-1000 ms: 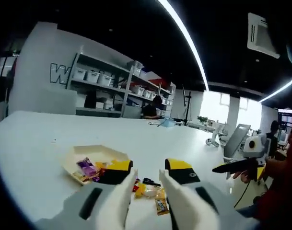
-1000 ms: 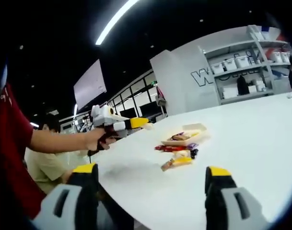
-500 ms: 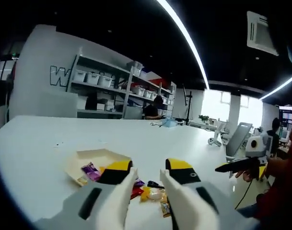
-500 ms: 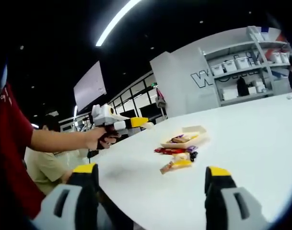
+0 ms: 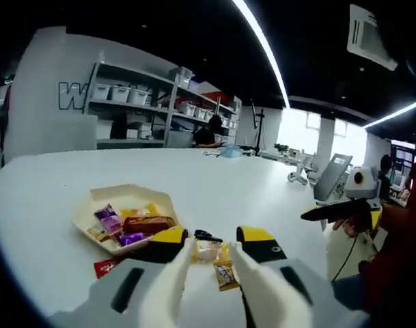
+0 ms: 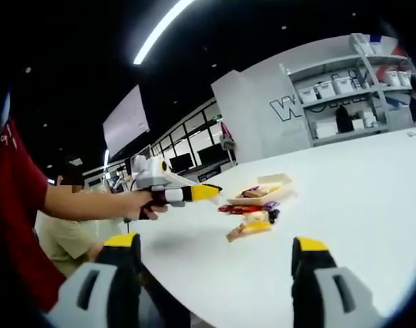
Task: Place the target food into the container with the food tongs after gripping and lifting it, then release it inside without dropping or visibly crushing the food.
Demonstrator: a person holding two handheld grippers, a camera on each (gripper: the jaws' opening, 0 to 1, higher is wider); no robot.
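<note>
Your left gripper [image 5: 211,254] rises from the bottom centre of the left gripper view, its yellow-tipped jaws a little apart and holding nothing. Just past the tips, in the lower middle of the frame, loose snacks [image 5: 218,263] lie on the white table [image 5: 214,184]: a pale wrapped piece between the tips, a yellow-and-brown packet below it, a small black piece above, and a red wrapper [image 5: 106,265] off to the lower left. The tray [image 5: 126,201], a pale shallow container, sits at centre left of the frame, just beside the loose pieces and already holding several wrapped snacks.

In the right gripper view, your right gripper [image 6: 214,263] shows at the bottom of the frame with its jaws spread wide and empty. The tray [image 6: 279,181] and the snack pile [image 6: 252,222] lie together at the centre of that frame, well beyond the tips. Your left gripper [image 6: 209,193] enters from the left, held in your hand [image 6: 143,205], its yellow tip pointing at the pile and near it.

No food tongs can be made out, so the grippers seem to serve as the tongs. The step looks like the approach to a pick. To do it well, lower the left jaws squarely over one piece, with a tip on each side, and close only until the wrapper holds. Squeezing harder risks crushing it. Lift straight up before you swing left over the tray, since the other pieces lie close and could be dragged along.
</note>
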